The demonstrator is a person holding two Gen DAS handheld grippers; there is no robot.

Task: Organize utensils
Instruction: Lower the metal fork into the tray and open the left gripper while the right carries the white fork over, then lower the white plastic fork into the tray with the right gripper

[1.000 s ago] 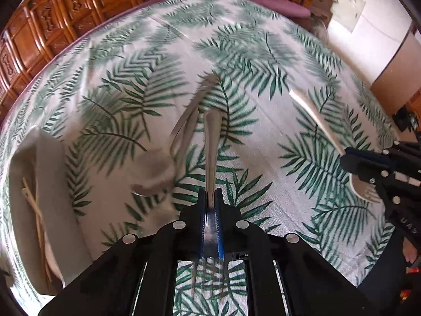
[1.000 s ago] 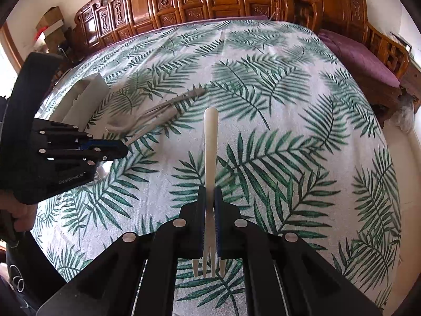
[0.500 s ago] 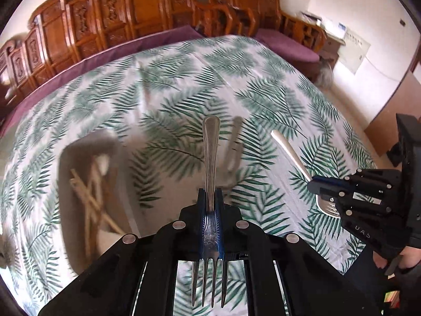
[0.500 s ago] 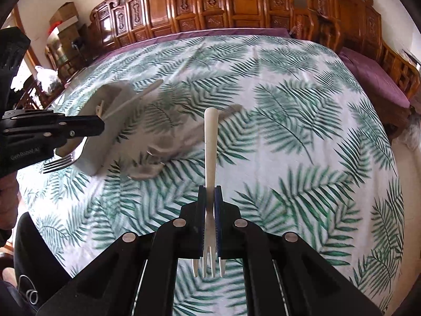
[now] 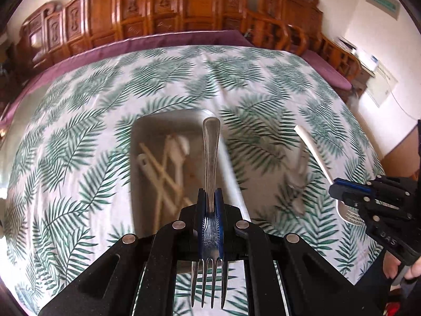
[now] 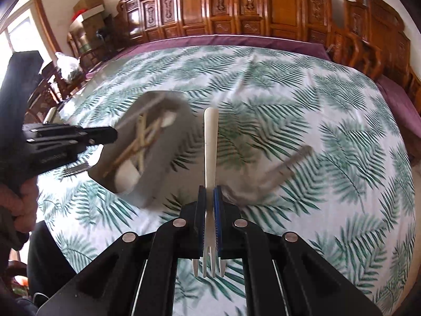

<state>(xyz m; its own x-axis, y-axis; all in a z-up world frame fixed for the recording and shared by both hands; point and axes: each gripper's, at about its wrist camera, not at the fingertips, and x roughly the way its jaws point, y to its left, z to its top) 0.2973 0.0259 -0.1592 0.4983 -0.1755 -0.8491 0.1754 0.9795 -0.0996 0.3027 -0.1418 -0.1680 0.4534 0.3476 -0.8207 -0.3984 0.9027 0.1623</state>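
Observation:
My left gripper [image 5: 210, 200] is shut on a metal fork [image 5: 211, 155], handle pointing forward, held above the grey tray [image 5: 147, 129]. The tray holds wooden chopsticks [image 5: 163, 173] and a white spoon [image 5: 179, 150]. My right gripper [image 6: 210, 197] is shut on a white plastic fork [image 6: 210, 142], handle forward, held above the table to the right of the tray [image 6: 168, 152]. The right gripper also shows in the left wrist view [image 5: 342, 188], and the left gripper in the right wrist view [image 6: 113, 134]. Metal utensils [image 6: 279, 171] lie blurred on the cloth.
The table carries a palm-leaf tablecloth [image 5: 79, 142] over a purple cover. Carved wooden chairs [image 6: 236, 8] line the far side. A wall and a cabinet stand at the right [image 5: 379, 60]. Boxes and bags sit at the far left [image 6: 86, 10].
Both grippers have swung left with their forks. The tray, at the left edge of the left wrist view a second ago, is now right in front of the left gripper.

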